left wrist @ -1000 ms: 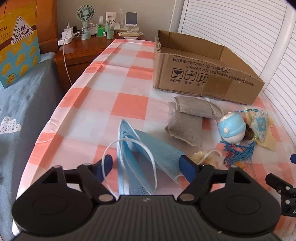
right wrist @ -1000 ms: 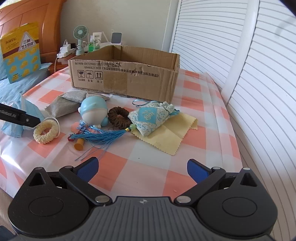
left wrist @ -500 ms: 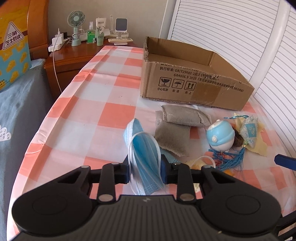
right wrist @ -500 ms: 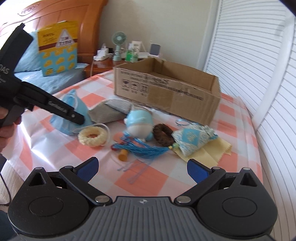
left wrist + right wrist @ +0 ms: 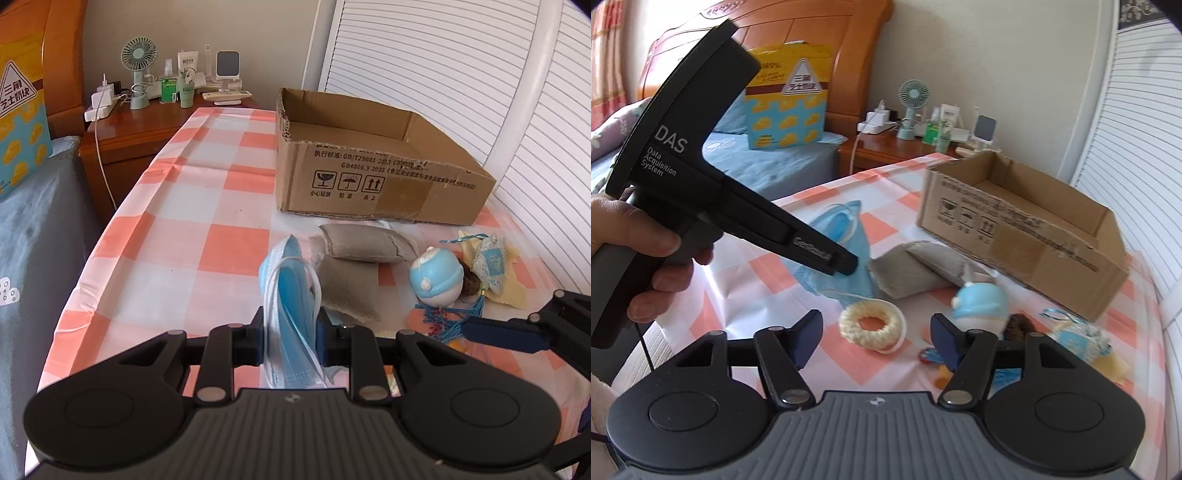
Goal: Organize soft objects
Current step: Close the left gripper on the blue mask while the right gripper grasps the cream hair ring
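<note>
My left gripper (image 5: 290, 332) is shut on a stack of blue face masks (image 5: 291, 295) and holds them above the checked tablecloth (image 5: 207, 236). The masks also show in the right wrist view (image 5: 846, 236), with the left gripper (image 5: 846, 262) across them. My right gripper (image 5: 873, 338) is open, its fingers on either side of a cream knitted ring (image 5: 871, 325) that lies on the cloth. An open cardboard box (image 5: 369, 166) stands at the back. Two grey pouches (image 5: 354, 266), a light-blue round toy (image 5: 436, 280) and a blue patterned sachet (image 5: 489, 260) lie in front of it.
A brown scrunchie (image 5: 1019, 325), a blue tassel (image 5: 450, 317) and a yellow cloth (image 5: 517, 291) lie at the right. A bed (image 5: 29, 236) runs along the left, a nightstand (image 5: 140, 125) with a small fan (image 5: 138, 70) behind. White louvred doors (image 5: 480, 74) stand at the right.
My left gripper has shut on the masks and lifted them off the cloth. My right gripper has swung left to the cream ring and narrowed its opening.
</note>
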Demonstrator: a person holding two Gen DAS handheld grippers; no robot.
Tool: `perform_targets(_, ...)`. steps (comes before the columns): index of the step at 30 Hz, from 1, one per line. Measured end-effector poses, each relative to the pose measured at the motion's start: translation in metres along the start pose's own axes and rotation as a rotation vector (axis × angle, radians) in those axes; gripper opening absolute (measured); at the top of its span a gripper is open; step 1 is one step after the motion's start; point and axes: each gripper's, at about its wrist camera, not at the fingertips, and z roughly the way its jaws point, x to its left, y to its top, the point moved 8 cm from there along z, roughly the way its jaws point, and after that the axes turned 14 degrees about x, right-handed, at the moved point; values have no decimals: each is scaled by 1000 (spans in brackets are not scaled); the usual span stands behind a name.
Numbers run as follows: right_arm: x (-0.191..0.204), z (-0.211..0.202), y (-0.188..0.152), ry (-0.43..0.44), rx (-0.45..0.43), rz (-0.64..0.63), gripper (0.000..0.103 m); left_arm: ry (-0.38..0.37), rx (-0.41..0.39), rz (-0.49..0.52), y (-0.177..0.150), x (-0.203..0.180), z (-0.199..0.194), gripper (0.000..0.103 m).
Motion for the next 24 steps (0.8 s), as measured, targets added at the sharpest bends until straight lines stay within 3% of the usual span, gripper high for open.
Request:
perform_targets(7, 12, 25, 8, 31, 43, -22, 60, -11, 3, 8, 0, 3, 2, 23)
perform_targets(15, 3, 37, 9, -5, 71, 4, 58, -19, 12, 6, 0, 6, 5, 23)
perform_targets(21, 13, 29, 10, 80, 61, -12, 58, -22, 17, 7, 1, 5, 7, 23)
perform_targets(24, 12, 39, 4, 35, 104, -7, 58, -23, 14, 10, 1, 5, 6, 23)
